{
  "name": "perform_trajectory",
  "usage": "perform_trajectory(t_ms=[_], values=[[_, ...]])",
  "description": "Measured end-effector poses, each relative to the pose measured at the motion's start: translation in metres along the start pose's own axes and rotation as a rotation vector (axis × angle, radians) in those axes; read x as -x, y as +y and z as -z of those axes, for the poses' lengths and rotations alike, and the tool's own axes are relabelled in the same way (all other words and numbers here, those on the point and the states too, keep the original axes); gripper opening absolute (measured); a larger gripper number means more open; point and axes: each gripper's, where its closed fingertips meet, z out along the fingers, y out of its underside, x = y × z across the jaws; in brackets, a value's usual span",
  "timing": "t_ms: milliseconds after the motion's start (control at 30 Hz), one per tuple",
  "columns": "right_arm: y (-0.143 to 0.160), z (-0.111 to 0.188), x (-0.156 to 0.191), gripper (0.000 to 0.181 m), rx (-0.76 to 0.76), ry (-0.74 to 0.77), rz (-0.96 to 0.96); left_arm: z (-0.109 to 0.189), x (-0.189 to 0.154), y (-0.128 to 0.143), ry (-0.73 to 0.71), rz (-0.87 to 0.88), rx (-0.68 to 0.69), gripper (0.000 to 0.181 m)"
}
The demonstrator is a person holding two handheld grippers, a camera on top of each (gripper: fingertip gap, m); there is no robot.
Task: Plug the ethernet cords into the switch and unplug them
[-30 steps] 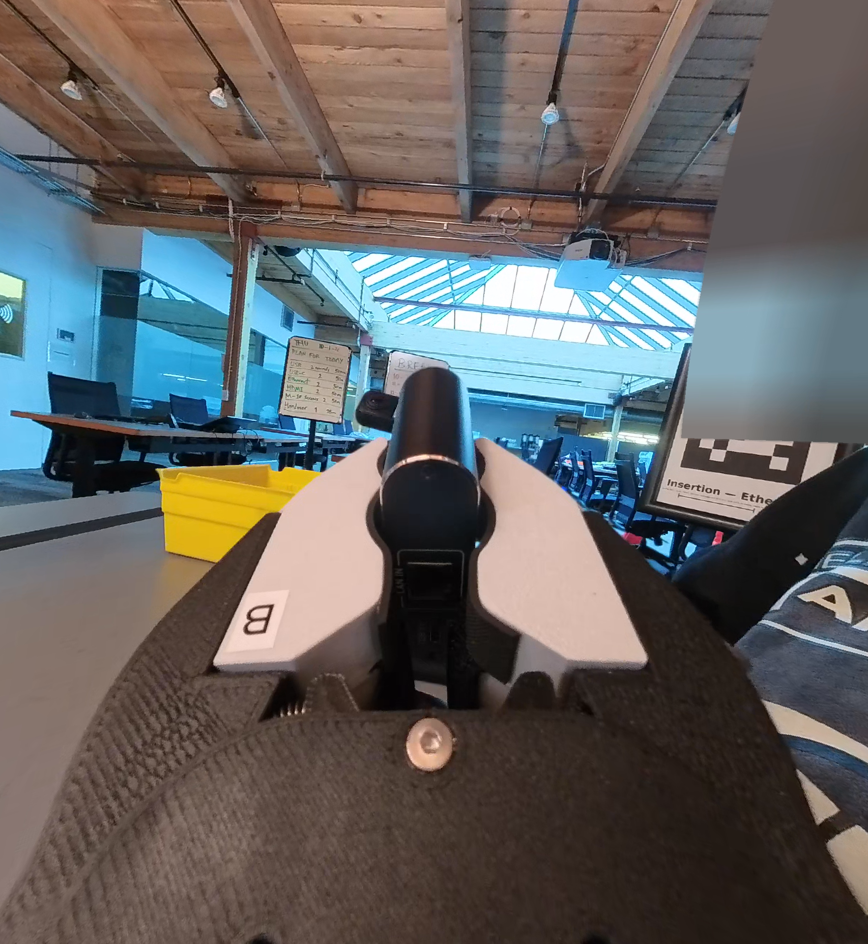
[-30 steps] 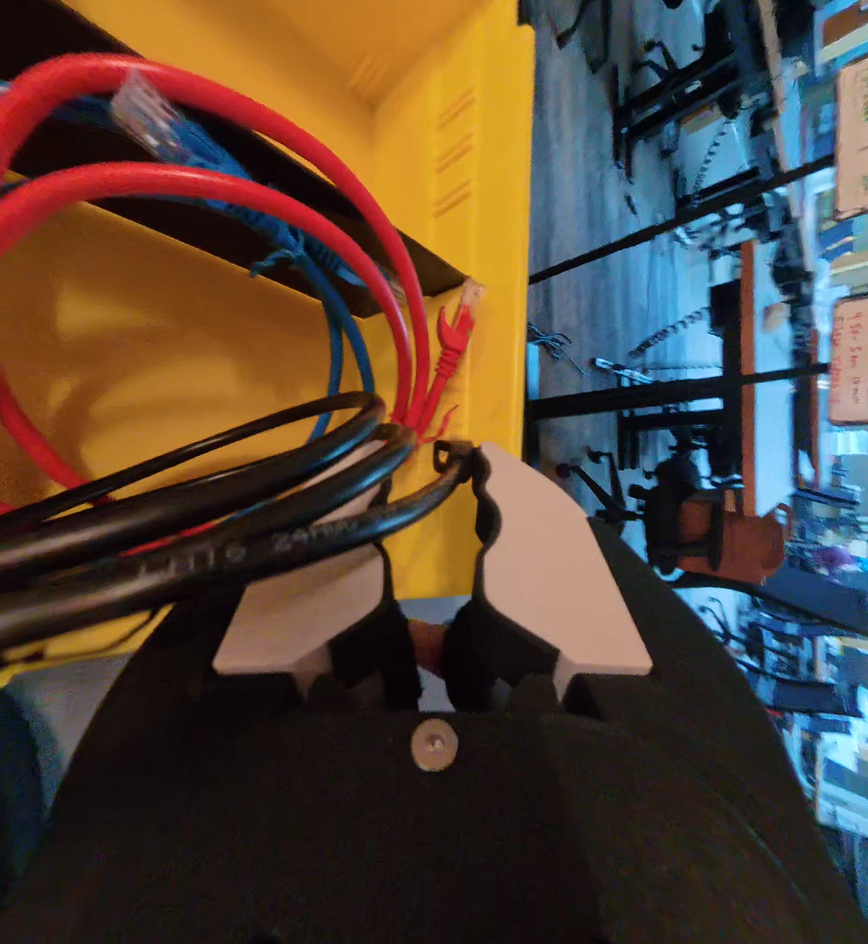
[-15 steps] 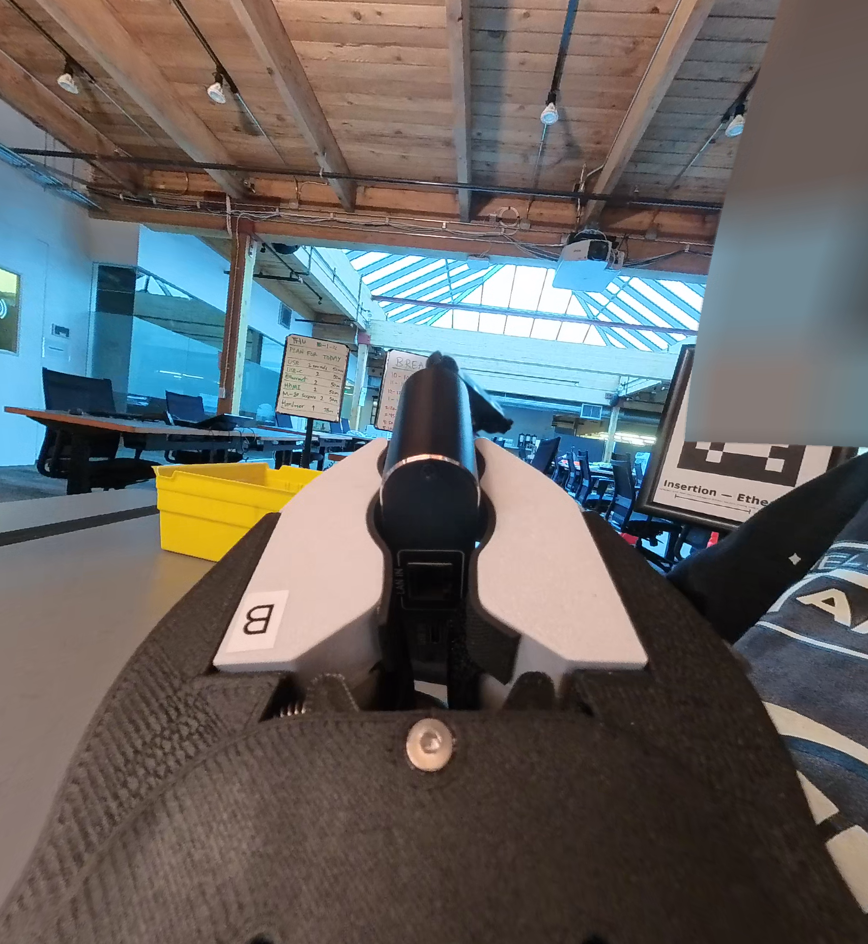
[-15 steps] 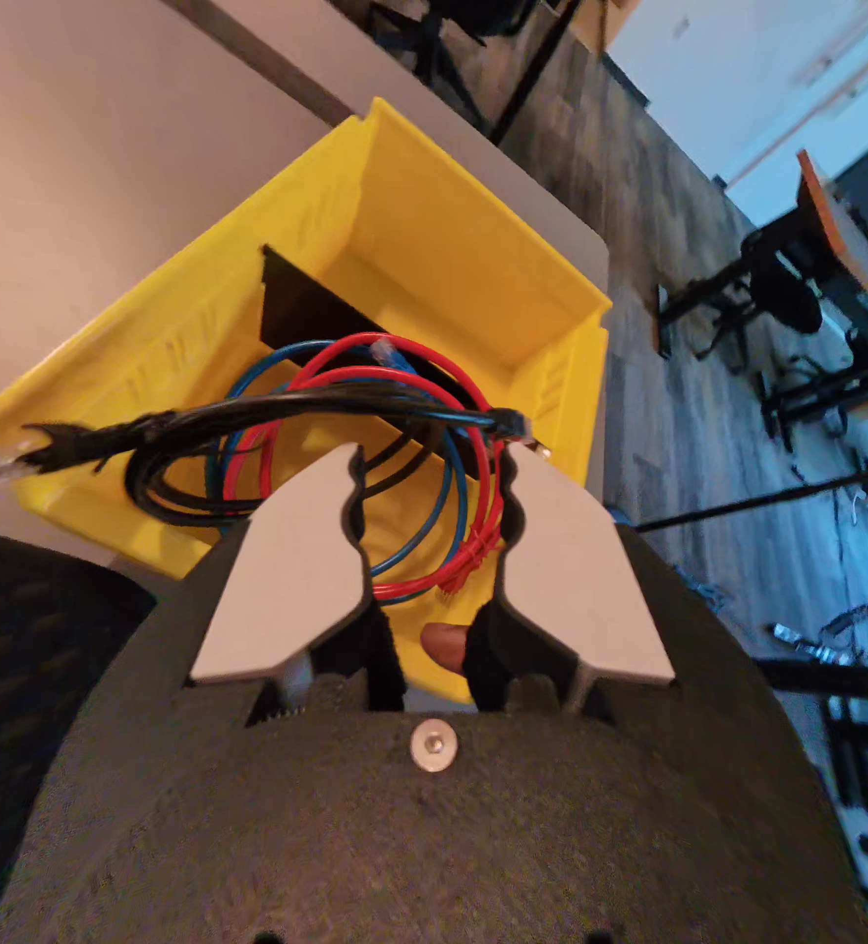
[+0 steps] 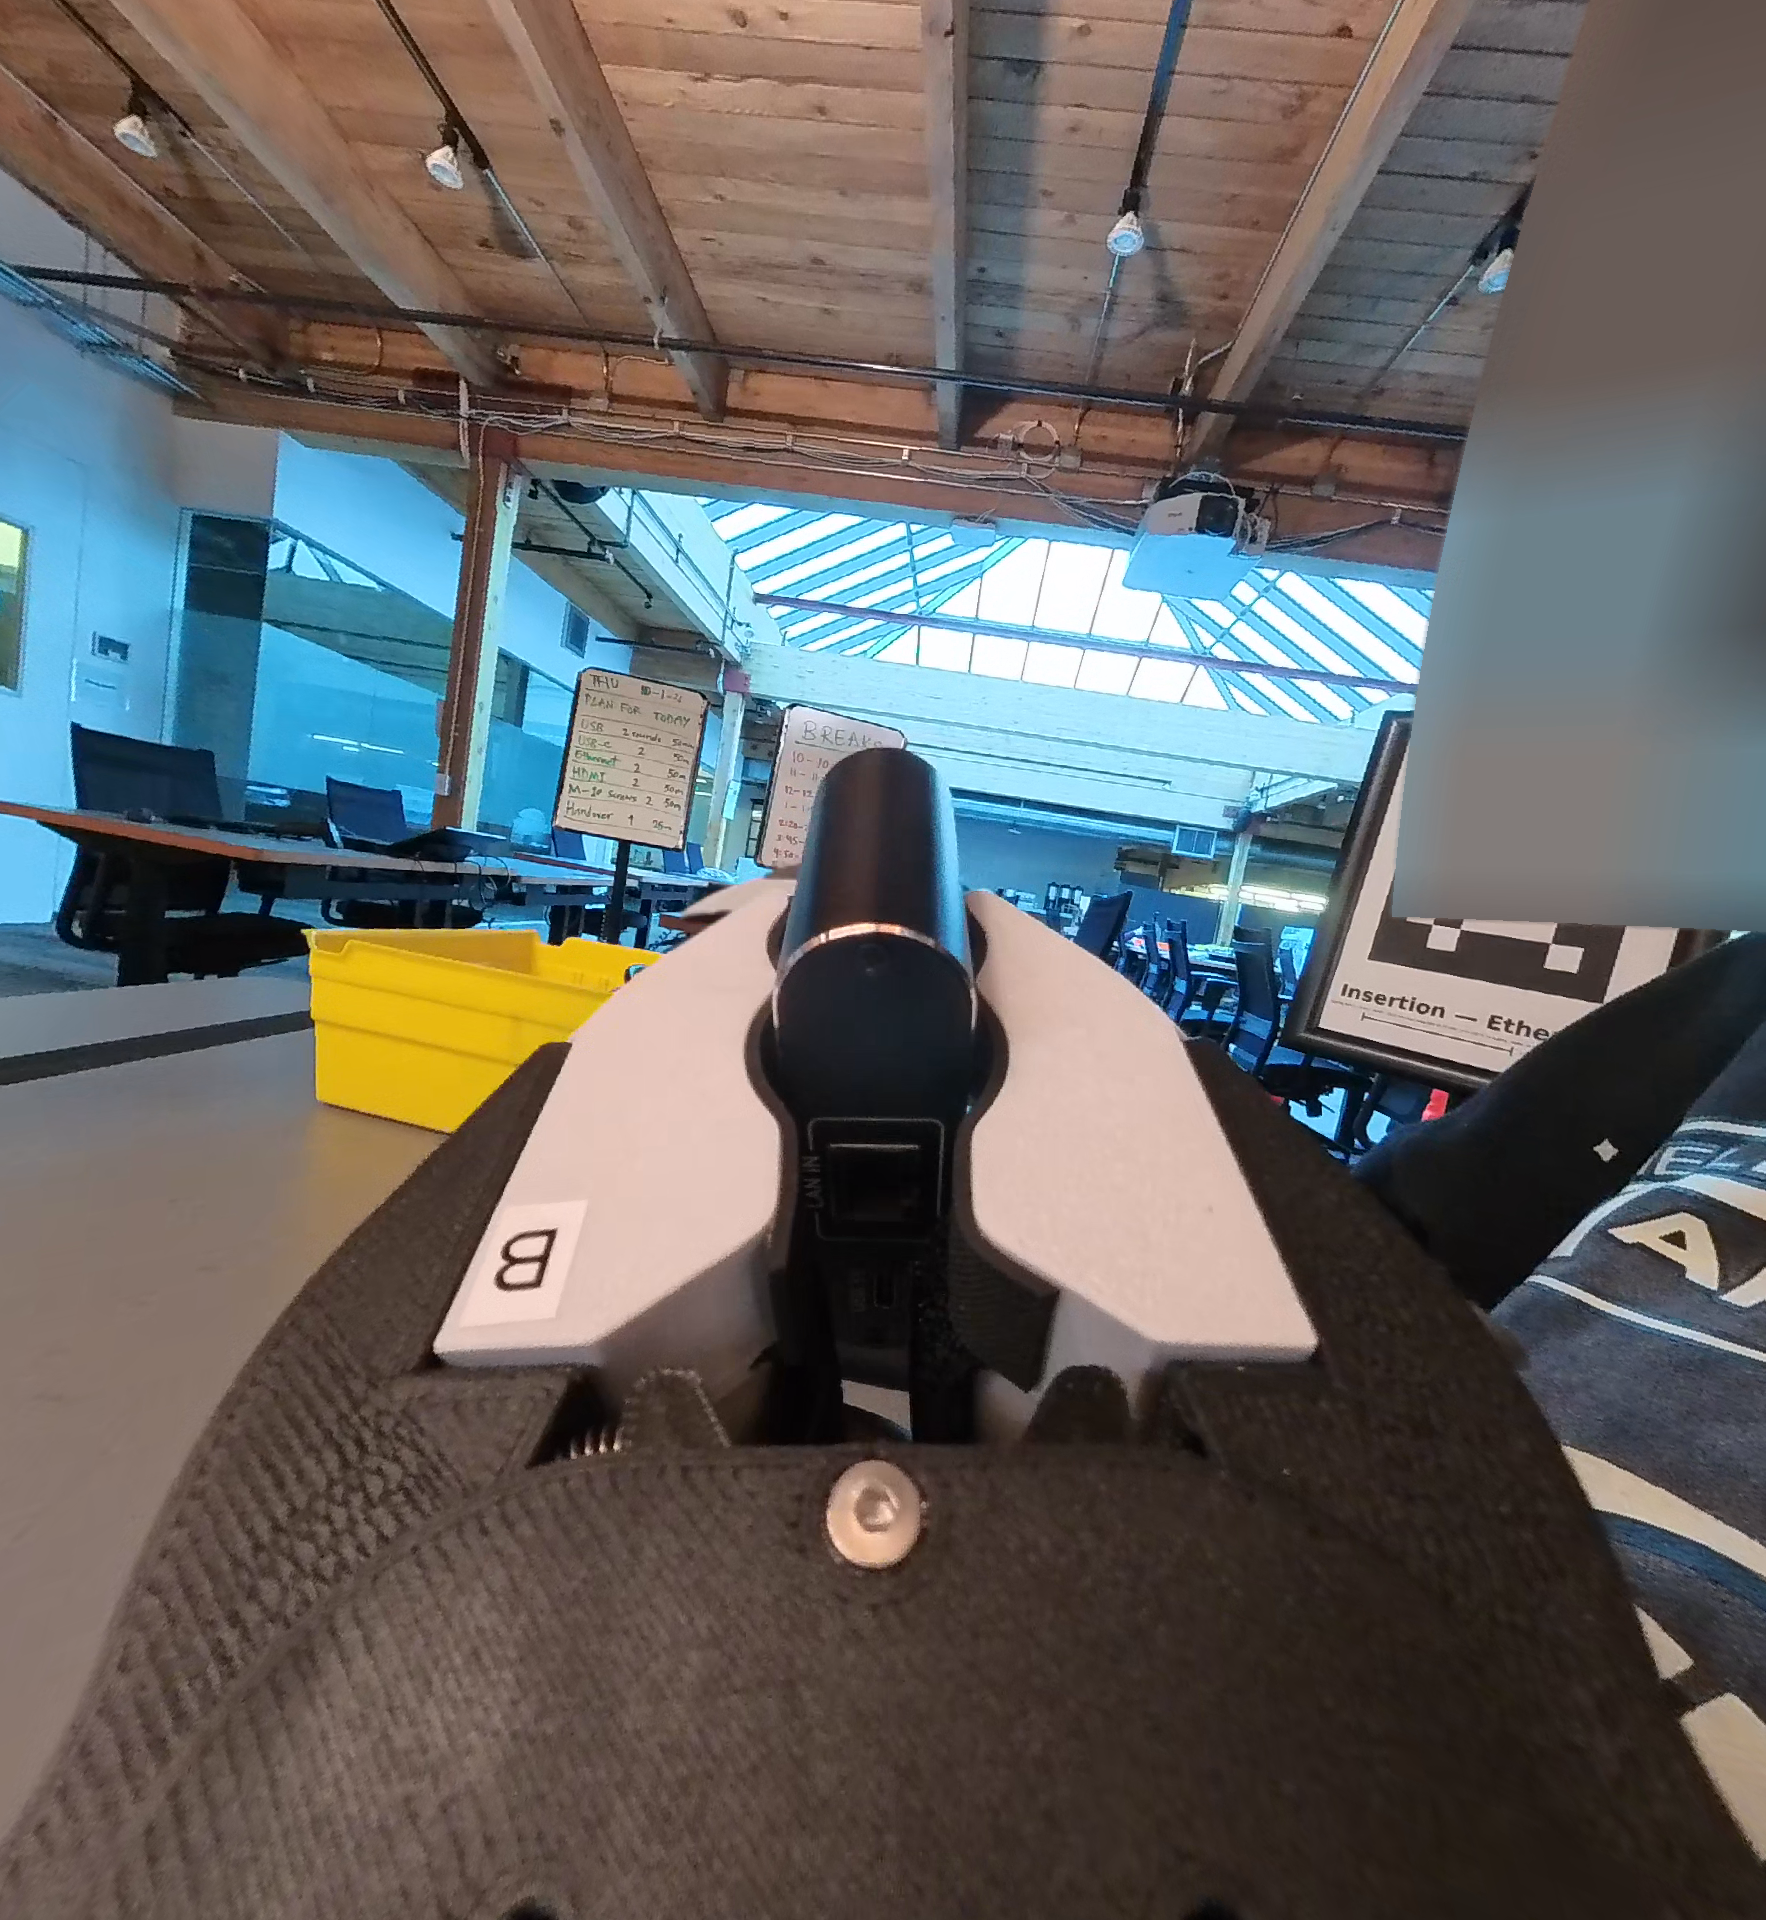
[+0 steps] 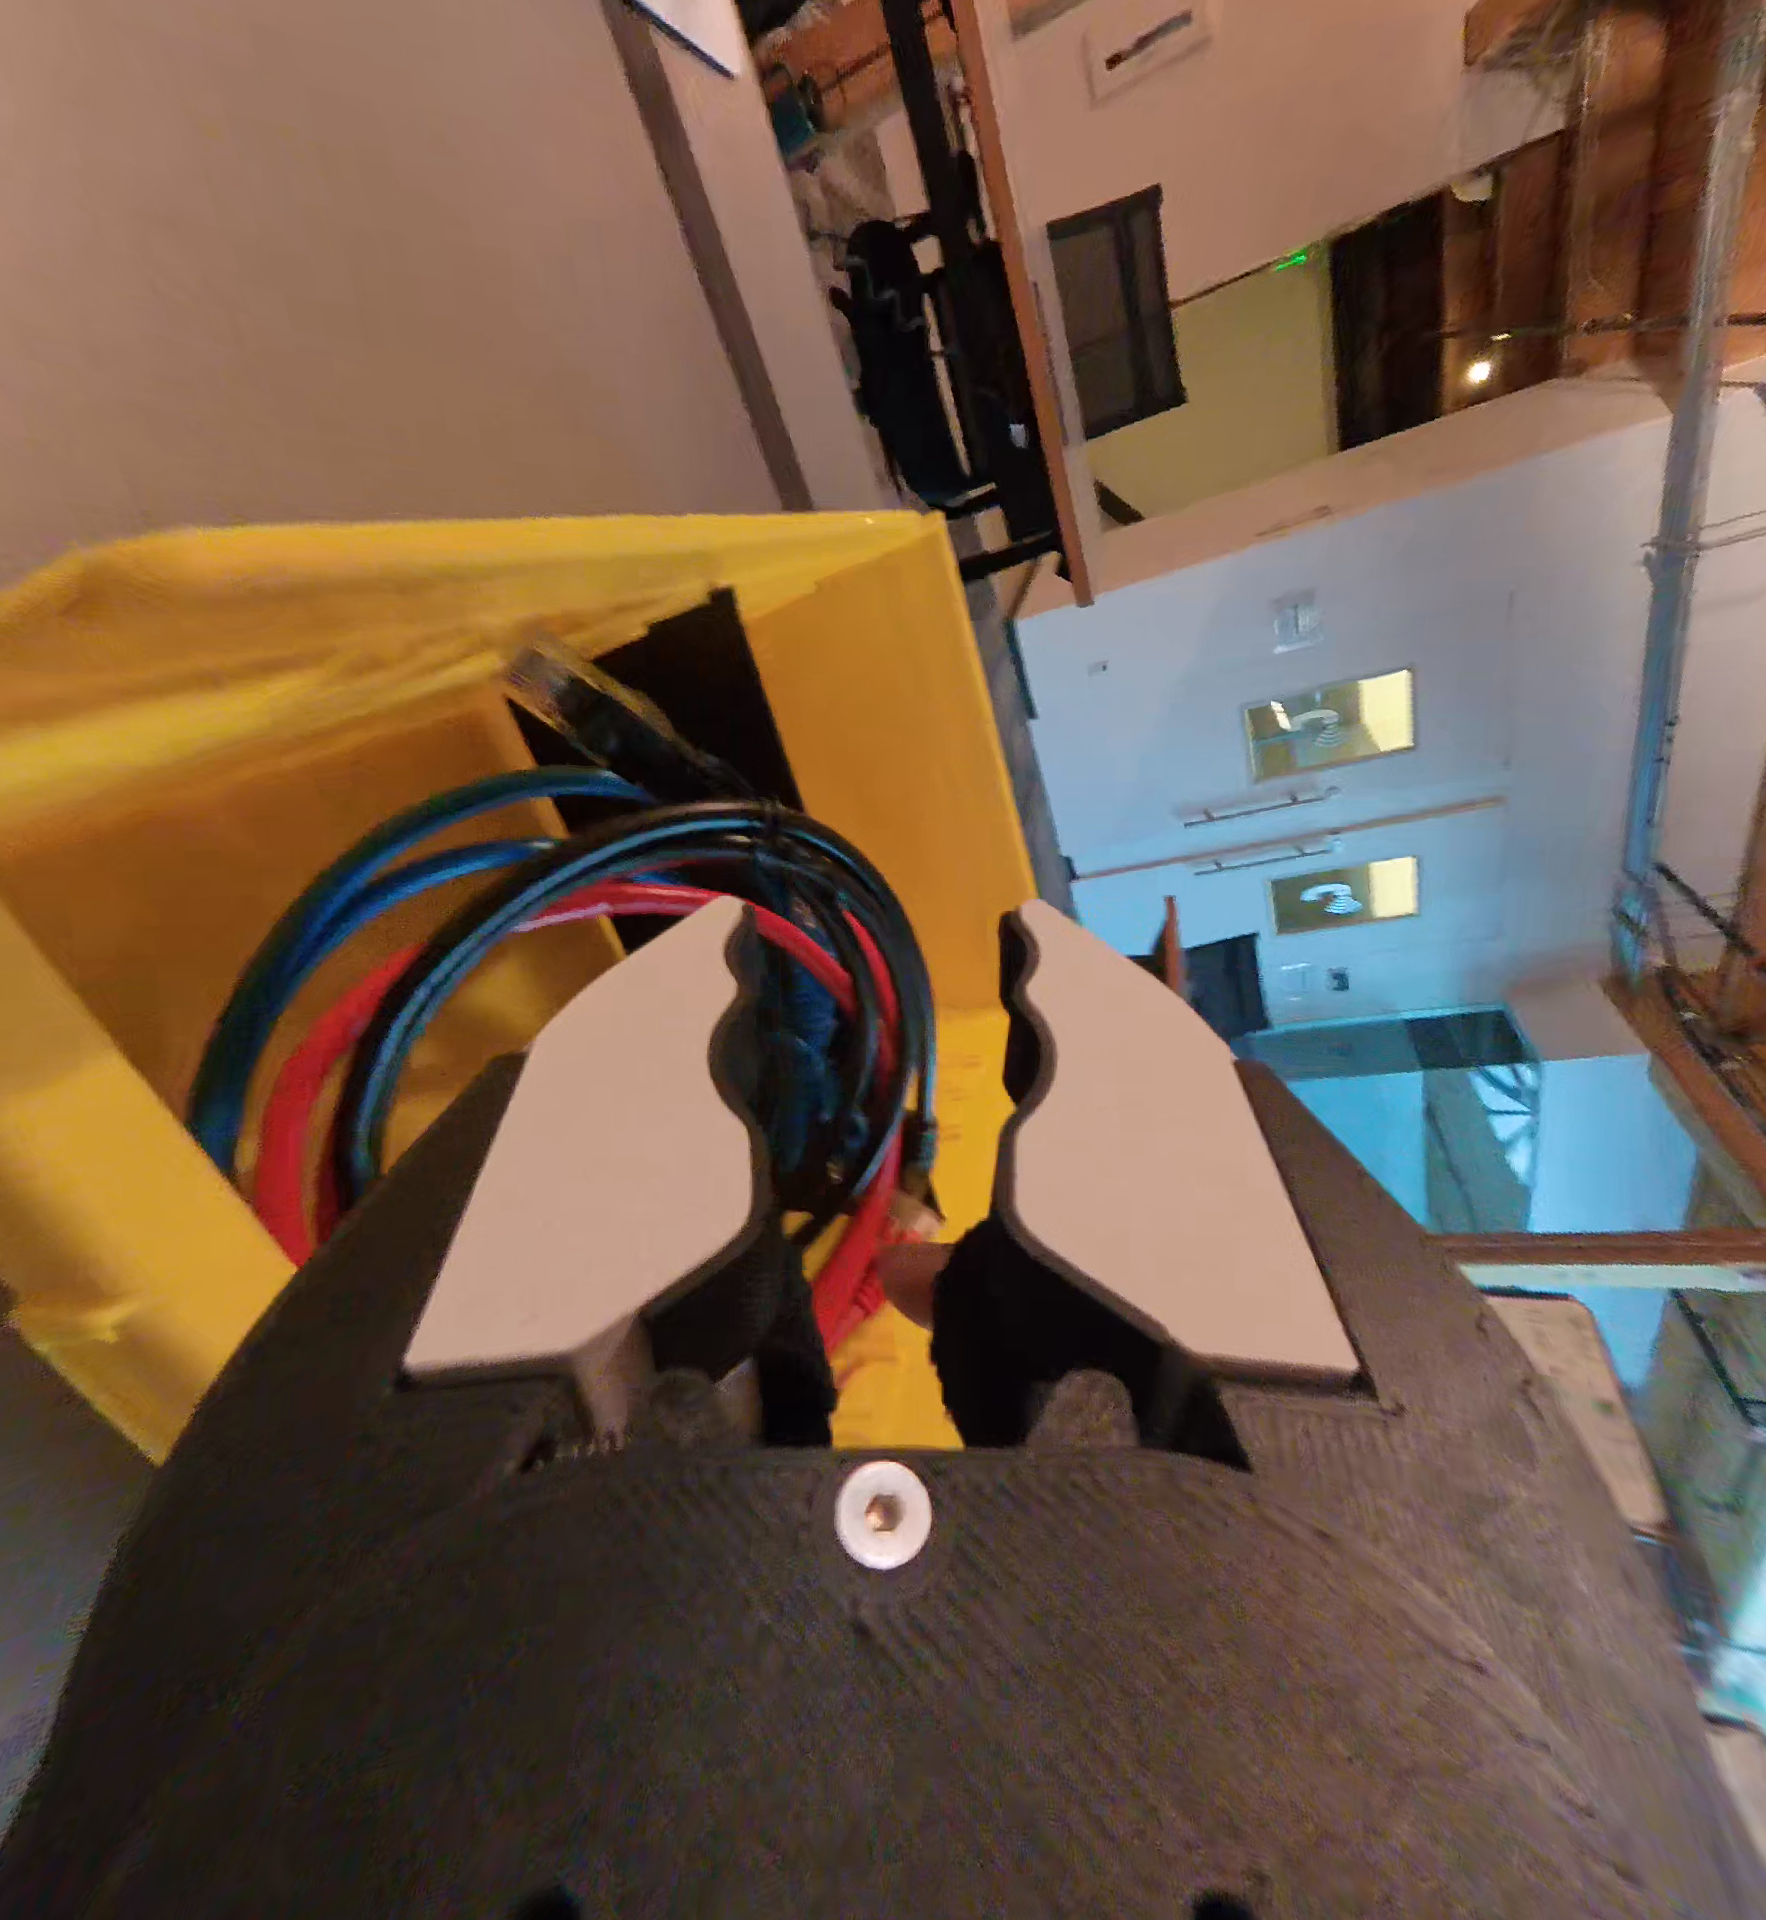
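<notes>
My left gripper (image 5: 874,914) is shut on the switch (image 5: 874,997), a black cylinder-shaped device with an empty port (image 5: 877,1184) facing the camera. It is held above the grey table (image 5: 110,1195). My right gripper (image 6: 874,935) is open and empty, tilted over the yellow bin (image 6: 131,987). Coiled blue cord (image 6: 359,883), red cord (image 6: 297,1122) and black cord (image 6: 858,862) lie in the bin. The black cord's clear plug (image 6: 557,686) points up toward the bin's far side. The cords sit behind and between my fingers, apart from them.
The yellow bin (image 5: 422,1029) stands on the table to the left beyond my left gripper. A framed sign (image 5: 1430,997) stands at the right. A person's dark sleeve and shirt (image 5: 1637,1195) fill the right side. Desks and chairs stand in the room beyond. Across from one pair of fingers to the other is roughly 35 cm.
My right gripper has opened, let go of the black cord and drawn back from the bin; the cord now lies coiled in it. My left gripper has stayed almost still.
</notes>
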Motion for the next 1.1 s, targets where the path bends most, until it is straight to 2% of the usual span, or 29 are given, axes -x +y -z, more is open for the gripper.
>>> perform_trajectory(t_ms=[67, 167, 267, 367, 433, 500, 600, 700, 800, 933, 1033, 1100], values=[[-0.001, -0.005, 0.004, 0.039, -0.005, -0.037, -0.089, 0.000, 0.001, 0.000, -0.005, -0.001, 0.002, 0.027], [-0.016, -0.001, -0.013, 0.036, -0.083, -0.029, -0.363, 0.000, 0.004, 0.000, -0.019, 0.013, 0.004, 0.027], [-0.064, 0.020, -0.029, 0.040, -0.303, -0.159, -0.700, 0.001, 0.007, -0.001, -0.023, 0.054, -0.006, 0.027], [-0.135, 0.059, -0.033, 0.054, -0.618, -0.437, -0.939, 0.003, 0.009, -0.004, -0.021, 0.094, -0.030, 0.027], [-0.183, 0.097, -0.030, 0.069, -0.858, -0.618, -0.950, 0.004, 0.011, -0.005, -0.013, 0.135, -0.039, 0.027], [-0.219, 0.127, -0.020, 0.088, -1.030, -0.719, -0.885, 0.005, 0.012, -0.008, 0.004, 0.193, -0.066, 0.027], [-0.259, 0.144, 0.011, 0.095, -1.059, -0.862, -0.814, 0.010, 0.006, -0.023, 0.087, 0.256, -0.169, 0.027], [-0.297, 0.160, 0.041, 0.122, -1.089, -1.060, -0.845, 0.016, -0.001, -0.035, 0.117, 0.202, -0.238, 0.027], [-0.327, 0.164, 0.075, 0.118, -1.057, -1.198, -0.868, 0.017, -0.005, -0.038, 0.125, 0.169, -0.253, 0.028], [-0.345, 0.170, 0.113, 0.079, -0.914, -1.382, -0.851, 0.014, -0.007, -0.034, 0.120, 0.135, -0.226, 0.028], [-0.348, 0.171, 0.121, 0.046, -0.909, -1.385, -0.827, 0.011, -0.008, -0.027, 0.111, 0.110, -0.186, 0.027], [-0.346, 0.166, 0.122, 0.024, -0.905, -1.329, -0.813, 0.009, -0.012, -0.025, 0.132, 0.102, -0.166, 0.027]])
